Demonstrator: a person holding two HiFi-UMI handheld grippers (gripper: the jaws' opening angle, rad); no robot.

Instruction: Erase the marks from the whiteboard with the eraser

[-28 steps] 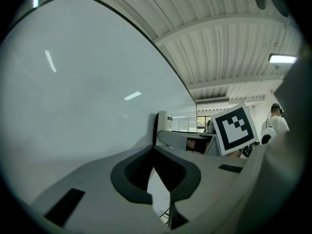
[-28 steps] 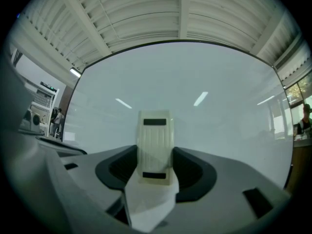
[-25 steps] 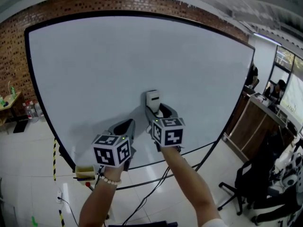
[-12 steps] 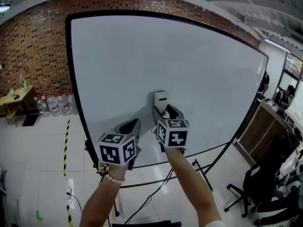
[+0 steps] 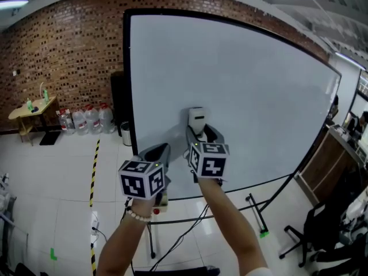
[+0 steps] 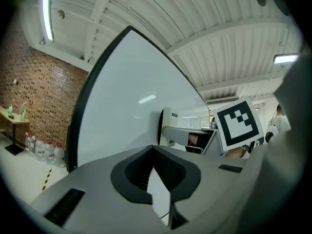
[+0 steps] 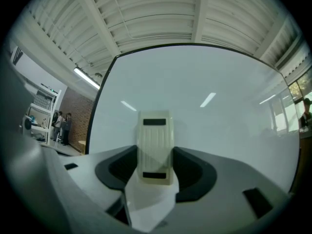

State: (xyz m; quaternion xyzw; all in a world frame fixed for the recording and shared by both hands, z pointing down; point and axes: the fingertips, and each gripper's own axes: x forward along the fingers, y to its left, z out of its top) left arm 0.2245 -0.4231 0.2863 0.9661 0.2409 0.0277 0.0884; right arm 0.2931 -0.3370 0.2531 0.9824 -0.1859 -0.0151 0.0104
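The whiteboard stands upright in a black frame, and I see no marks on its face. A white eraser is pressed flat against it low down, with my right gripper shut on it. In the right gripper view the eraser sits upright between the jaws of the right gripper. My left gripper hangs just left of and below it, close to the board, shut with nothing held. From the left gripper view, the eraser and the right gripper's marker cube show to the right.
A brick wall lies left of the board, with water bottles and a small table by it. Yellow-black tape runs along the floor. The board's stand legs and cables lie below; a wooden counter and office chair stand right.
Both grippers and the eraser now sit nearer the board's left edge than before. The view has swung left, bringing more brick wall and floor into sight.
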